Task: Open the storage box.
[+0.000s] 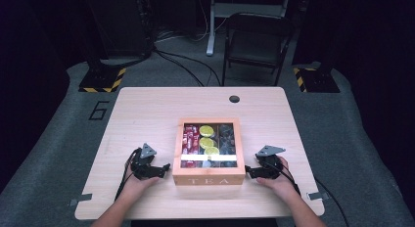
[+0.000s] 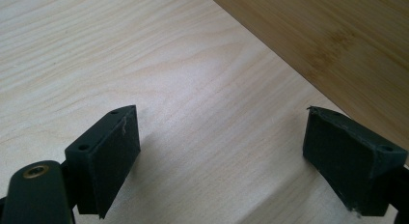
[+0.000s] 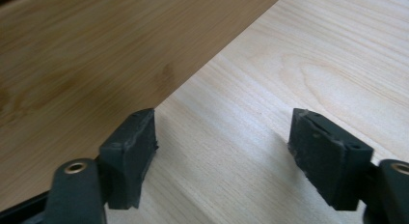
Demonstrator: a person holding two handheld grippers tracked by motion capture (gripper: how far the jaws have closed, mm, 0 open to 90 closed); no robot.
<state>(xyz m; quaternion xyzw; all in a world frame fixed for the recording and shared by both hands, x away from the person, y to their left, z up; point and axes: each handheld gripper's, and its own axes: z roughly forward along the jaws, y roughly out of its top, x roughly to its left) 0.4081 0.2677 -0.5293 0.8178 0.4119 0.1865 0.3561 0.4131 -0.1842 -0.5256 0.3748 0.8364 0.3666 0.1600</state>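
Observation:
A wooden tea box (image 1: pixel 209 174) marked TEA sits near the table's front edge; through its clear lid I see red packets, yellow-green packets and dark ones. My left gripper (image 1: pixel 164 168) lies low on the table just left of the box, open, with nothing between its jaws. My right gripper (image 1: pixel 248 171) rests just right of the box, also open and empty. In the left gripper view the box's wooden side (image 2: pixel 333 45) rises close beyond the gripper (image 2: pixel 219 161). The right gripper view shows the box's other side (image 3: pixel 96 55) beside the left jaw of the gripper (image 3: pixel 222 156).
The light wooden table (image 1: pixel 147 114) has a round cable hole (image 1: pixel 234 99) at its far edge. A black folding chair (image 1: pixel 257 41) stands on the floor beyond the table. Black stands with yellow-striped bases (image 1: pixel 103 80) flank the far corners.

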